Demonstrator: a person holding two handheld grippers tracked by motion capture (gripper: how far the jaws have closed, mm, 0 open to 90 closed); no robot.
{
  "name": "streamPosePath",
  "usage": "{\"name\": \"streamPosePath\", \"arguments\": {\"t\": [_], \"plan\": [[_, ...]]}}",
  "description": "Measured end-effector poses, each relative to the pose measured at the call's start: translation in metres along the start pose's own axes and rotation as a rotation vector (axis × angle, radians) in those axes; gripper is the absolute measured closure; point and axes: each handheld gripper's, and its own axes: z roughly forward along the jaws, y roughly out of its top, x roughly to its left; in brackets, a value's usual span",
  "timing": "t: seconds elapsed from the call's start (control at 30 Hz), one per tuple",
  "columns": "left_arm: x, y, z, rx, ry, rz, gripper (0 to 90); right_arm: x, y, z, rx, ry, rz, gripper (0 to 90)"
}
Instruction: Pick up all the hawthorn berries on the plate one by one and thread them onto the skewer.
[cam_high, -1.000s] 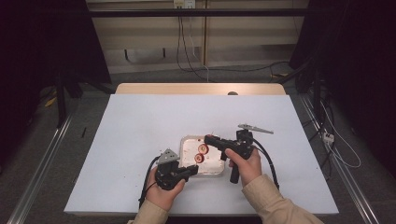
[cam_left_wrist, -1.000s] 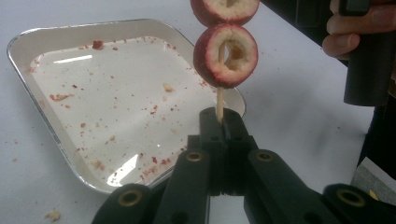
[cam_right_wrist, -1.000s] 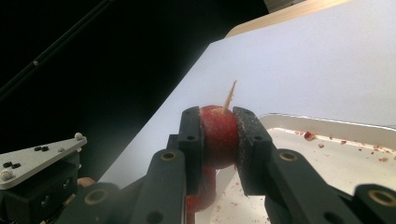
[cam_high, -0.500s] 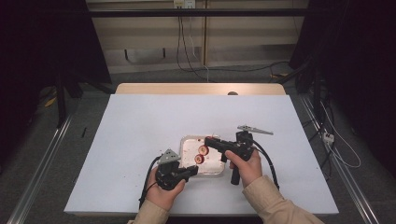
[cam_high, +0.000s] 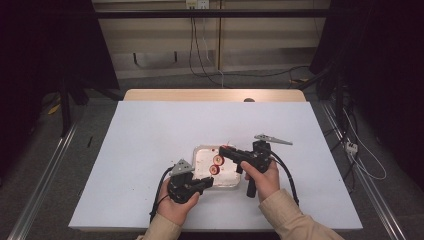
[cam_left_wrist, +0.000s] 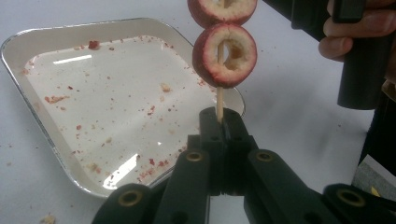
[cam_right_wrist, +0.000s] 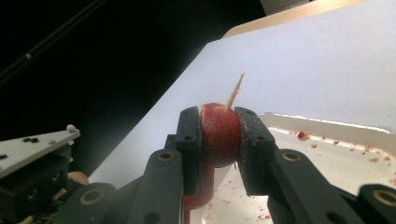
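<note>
The left gripper (cam_left_wrist: 219, 126) is pinching the bottom end of a thin wooden skewer (cam_left_wrist: 218, 100) between its clenched jaws, low in the middle of the left gripper view. Two red fruit rings (cam_left_wrist: 225, 55) with pale hollow centres are sitting threaded on the skewer, one above the other, rising toward the top of that frame. The right gripper (cam_right_wrist: 219, 135) is clamping the upper ring (cam_right_wrist: 218, 133) from both sides, at the centre of the right gripper view, with the skewer's pointed tip (cam_right_wrist: 235, 91) poking out just above it.

Behind and below the fruit, a shallow metal tray (cam_left_wrist: 28, 46) is lying on the white table (cam_high: 150, 130); red and tan crumbs (cam_left_wrist: 93, 44) are scattered over its floor and nothing larger is lying in it. In the high view the tray (cam_high: 227, 181) is sitting in the lower middle of the frame, between the left hand (cam_high: 175, 210) and the right hand (cam_high: 262, 175), with the rings (cam_high: 216, 164) held over it.
</note>
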Motion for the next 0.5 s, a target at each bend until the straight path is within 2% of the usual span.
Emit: {"name": "streamPosePath", "arguments": {"t": [0.1,0.3,0.5], "plan": [[0.0013,0.0002,-0.0014,-0.002,0.0,0.0,89.7,0.0004,-0.0006,0.0012,-0.012,-0.002,-0.022,70.7],[0.003,0.001,-0.0025,-0.014,-0.003,-0.015,89.6,0.0001,0.0012,0.0003,-0.019,-0.03,-0.03,56.5],[0.0069,0.0023,-0.0035,-0.018,0.003,-0.026,89.6,-0.0001,0.0024,-0.0033,-0.018,-0.05,-0.074,46.3]]}}
